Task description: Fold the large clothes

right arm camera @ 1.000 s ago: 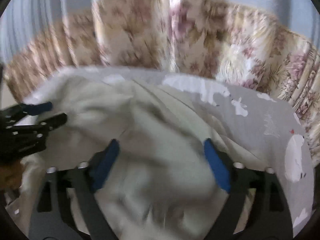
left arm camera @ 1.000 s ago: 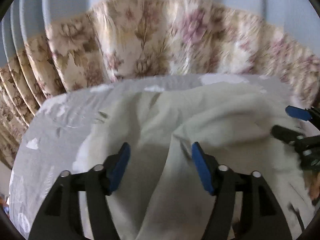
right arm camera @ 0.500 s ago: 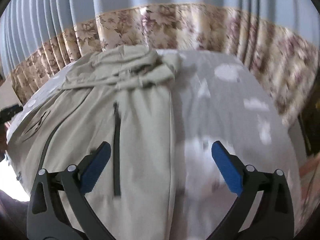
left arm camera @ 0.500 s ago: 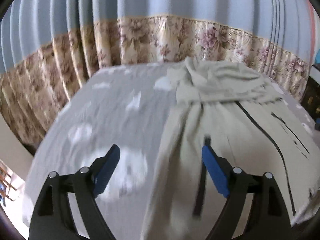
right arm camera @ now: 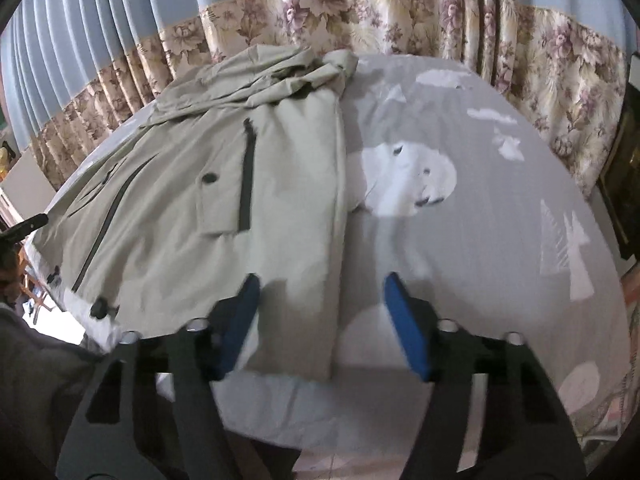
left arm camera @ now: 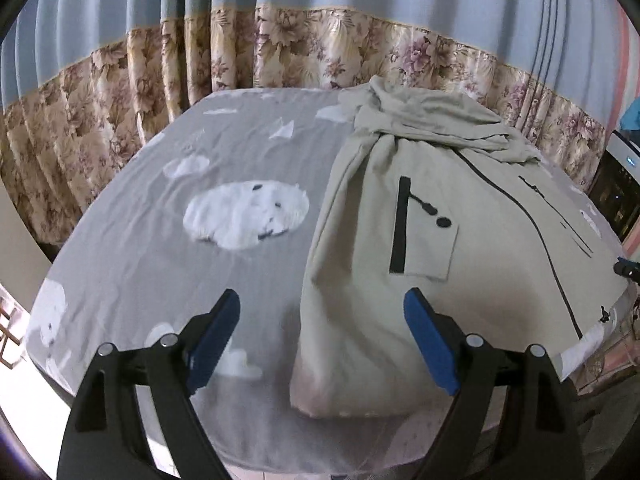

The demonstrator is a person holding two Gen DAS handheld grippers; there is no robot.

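A large beige jacket [left arm camera: 432,240] with black zips lies flat on the grey bed sheet [left arm camera: 160,240], hood bunched at the far end. It also shows in the right wrist view [right arm camera: 224,184]. My left gripper [left arm camera: 322,340] is open and empty above the jacket's near left hem. My right gripper [right arm camera: 320,320] is open and empty above the jacket's near right hem and edge. The tip of the right gripper shows at the right edge of the left wrist view [left arm camera: 628,269].
The sheet [right arm camera: 480,240] has white polar bear and cloud prints. Blue and floral curtains [left arm camera: 280,48] hang behind the bed. A dark appliance [left arm camera: 616,188] stands at the far right. The bed's near edge lies just below both grippers.
Both grippers have pulled back from the far hood end toward the near hem. The jacket now lies spread flat, and both grippers stay open.
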